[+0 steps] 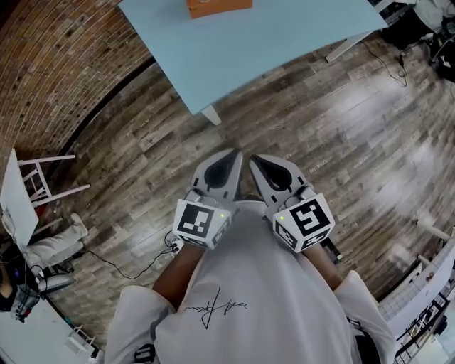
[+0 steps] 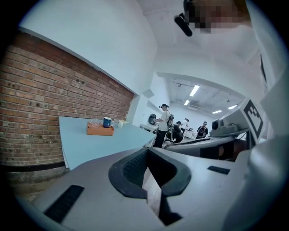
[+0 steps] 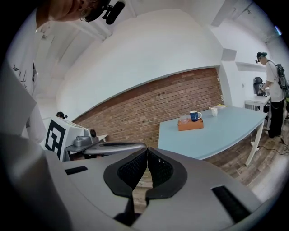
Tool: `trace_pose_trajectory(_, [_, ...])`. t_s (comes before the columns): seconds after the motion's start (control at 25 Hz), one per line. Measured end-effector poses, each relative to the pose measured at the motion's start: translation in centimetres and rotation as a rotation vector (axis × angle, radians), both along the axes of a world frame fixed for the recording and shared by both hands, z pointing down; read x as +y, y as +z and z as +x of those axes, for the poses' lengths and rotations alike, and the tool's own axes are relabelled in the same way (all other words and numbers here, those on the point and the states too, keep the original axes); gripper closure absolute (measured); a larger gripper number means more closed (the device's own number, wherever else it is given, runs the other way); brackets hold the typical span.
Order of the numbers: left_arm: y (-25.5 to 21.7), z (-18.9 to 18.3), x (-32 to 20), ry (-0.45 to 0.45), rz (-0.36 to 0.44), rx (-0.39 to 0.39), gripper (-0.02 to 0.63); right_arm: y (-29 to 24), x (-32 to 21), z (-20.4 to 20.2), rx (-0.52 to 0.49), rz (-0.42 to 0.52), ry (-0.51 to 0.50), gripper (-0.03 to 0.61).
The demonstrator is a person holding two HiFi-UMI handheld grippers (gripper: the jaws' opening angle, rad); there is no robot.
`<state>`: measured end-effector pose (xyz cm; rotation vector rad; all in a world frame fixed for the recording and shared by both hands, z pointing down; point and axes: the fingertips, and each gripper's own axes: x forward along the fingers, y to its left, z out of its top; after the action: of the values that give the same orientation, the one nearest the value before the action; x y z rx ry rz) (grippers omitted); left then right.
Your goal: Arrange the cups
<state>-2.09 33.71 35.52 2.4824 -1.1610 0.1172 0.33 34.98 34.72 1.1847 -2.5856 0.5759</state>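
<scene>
Far ahead, a light blue table [image 1: 270, 50] carries an orange box [image 1: 219, 6]. In the right gripper view a blue mug [image 3: 195, 115] and a clear glass [image 3: 184, 119] stand on the orange box [image 3: 190, 125], with a white cup [image 3: 214, 111] behind them on the table. The left gripper view shows the same blue mug [image 2: 107, 122], box [image 2: 100, 131] and white cup [image 2: 121, 122]. My left gripper [image 1: 229, 159] and right gripper [image 1: 257, 163] are held side by side before my chest, over wooden floor, well short of the table. Both are shut and hold nothing.
A brick wall [image 1: 50, 64] runs along the left. The table's white leg [image 1: 211, 114] stands on the floor ahead of me. A white chair [image 1: 44, 181] and cables [image 1: 114, 264] are at my left. Several people [image 2: 165, 126] stand at benches beyond the table.
</scene>
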Motion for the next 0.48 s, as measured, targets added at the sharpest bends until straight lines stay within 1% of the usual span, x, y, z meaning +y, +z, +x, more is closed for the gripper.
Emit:
trace_pose_trajectory(0.08, [-0.8, 0.3, -0.7, 0.020, -0.006, 0.023, 0.606, -0.5, -0.9, -0.6, -0.011, 0.009, -0.004, 0.557])
trace_pose_trajectory(0.2, [-0.9, 0.2, -1.9, 0.036, 0.002, 0.027, 0.606, -0.7, -2.4, -0.8, -0.004, 0.018, 0.016, 0.557])
trace_pose_trajectory(0.36, [-1.1, 0.1, -3.8, 0.042, 0.029, -0.007, 0.606, -0.6, -4.2, -0.9, 0.015, 0.013, 0.034, 0.558])
trace_pose_trajectory(0.48, [-1.6, 0.2, -5.4, 0.053, 0.041, -0.002, 0.606, -1.0, -5.8, -0.8, 0.016, 0.028, 0.058, 0.558])
